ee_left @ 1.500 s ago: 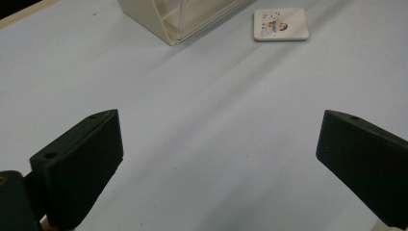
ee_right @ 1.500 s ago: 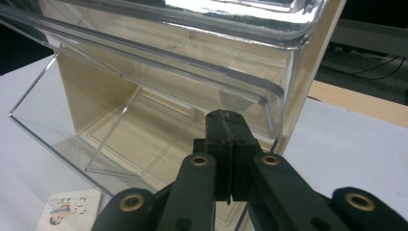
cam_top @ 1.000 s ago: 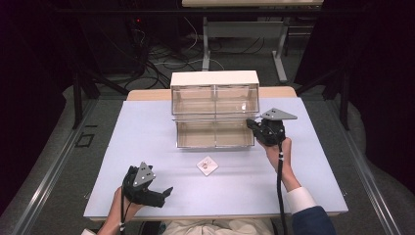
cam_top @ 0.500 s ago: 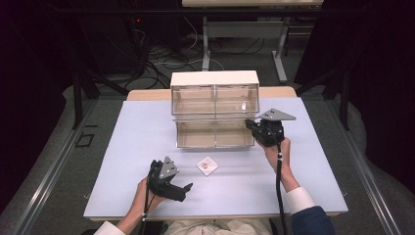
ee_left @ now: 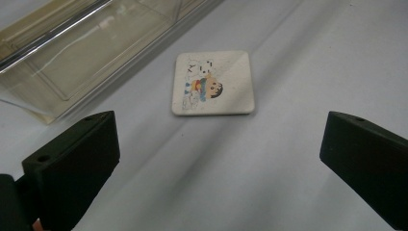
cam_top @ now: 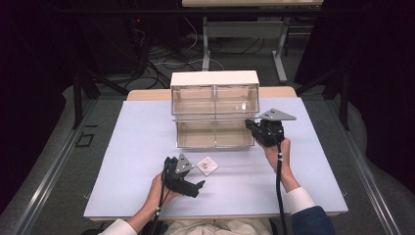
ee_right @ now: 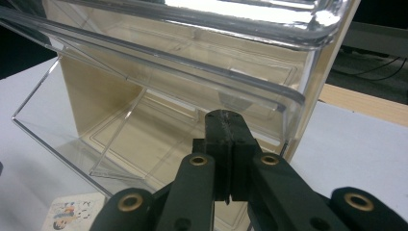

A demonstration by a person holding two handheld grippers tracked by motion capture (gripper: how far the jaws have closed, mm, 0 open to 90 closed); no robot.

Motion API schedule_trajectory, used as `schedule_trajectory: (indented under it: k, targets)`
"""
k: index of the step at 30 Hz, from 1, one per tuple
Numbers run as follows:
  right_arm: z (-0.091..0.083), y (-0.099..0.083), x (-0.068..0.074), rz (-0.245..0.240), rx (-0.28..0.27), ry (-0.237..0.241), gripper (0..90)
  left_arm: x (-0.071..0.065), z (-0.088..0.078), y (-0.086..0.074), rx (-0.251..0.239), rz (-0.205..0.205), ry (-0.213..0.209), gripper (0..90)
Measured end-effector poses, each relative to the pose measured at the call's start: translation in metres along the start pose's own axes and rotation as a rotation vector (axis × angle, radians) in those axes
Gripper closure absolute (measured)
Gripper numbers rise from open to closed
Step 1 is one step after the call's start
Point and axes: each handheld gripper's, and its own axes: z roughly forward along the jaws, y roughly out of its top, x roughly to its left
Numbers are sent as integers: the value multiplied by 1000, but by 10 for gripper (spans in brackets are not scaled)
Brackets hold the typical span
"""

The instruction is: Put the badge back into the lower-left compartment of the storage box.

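Table (cam_top: 137, 147) under pale blue sheet; clear drawer cabinet (cam_top: 214, 87) at its far middle, lower drawer (cam_top: 215, 134) pulled out toward the person; right gripper (cam_top: 250, 124) at that drawer's right front corner, jaws pressed together on its clear rim (pinch seen in the right gripper view); left gripper (cam_top: 199, 185) near the front edge, jaws wide, empty; small picture tile (cam_top: 208, 165) flat on the sheet just beyond them, untouched.

One small square coaster (cam_top: 208, 165) with a cartoon print lay on the table (cam_top: 122, 161). One clear plastic drawer cabinet (cam_top: 214, 105) stood there, with two upper drawers side by side and one lower drawer pulled out. Two handheld grippers were present, left gripper (cam_top: 195, 186) and right gripper (cam_top: 250, 124).
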Motion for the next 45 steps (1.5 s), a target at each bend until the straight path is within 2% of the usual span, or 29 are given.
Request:
schedule_trajectory:
  k: [2,5,6,9,10,12,13,16,21,25,31,36,45]
  targets:
    - [0,0,0,-3,-1,-3,900,-1,3,3,1,7,7,2]
    - [0,0,0,0,0,0,900,-2,7,5,6,-6,4,7]
    - [0,0,0,2,-2,2,900,-2,10,7,6,4,11,28]
    - [0,0,0,5,-1,3,900,-3,15,9,15,7,0,45]
    - [0,0,0,-2,-3,0,900,-4,17,9,14,6,-6,84]
    - [0,0,0,2,-1,1,900,-4,20,11,24,13,-4,99]
    - [0,0,0,1,-2,4,900,-4,22,11,24,16,-4,149]
    - [0,0,0,2,-3,4,900,-2,27,13,33,6,-6,172]
    - [0,0,0,1,-3,2,900,0,34,15,54,15,-8,236]
    - [0,0,0,1,-2,1,900,2,39,16,73,13,-25,259]
    - [0,0,0,1,-3,4,900,6,43,16,72,-6,-29,276]
    - [0,0,0,4,-1,5,900,7,45,16,74,-4,-45,313]
    - [0,0,0,-1,-3,1,900,11,47,14,69,-9,-71,323]
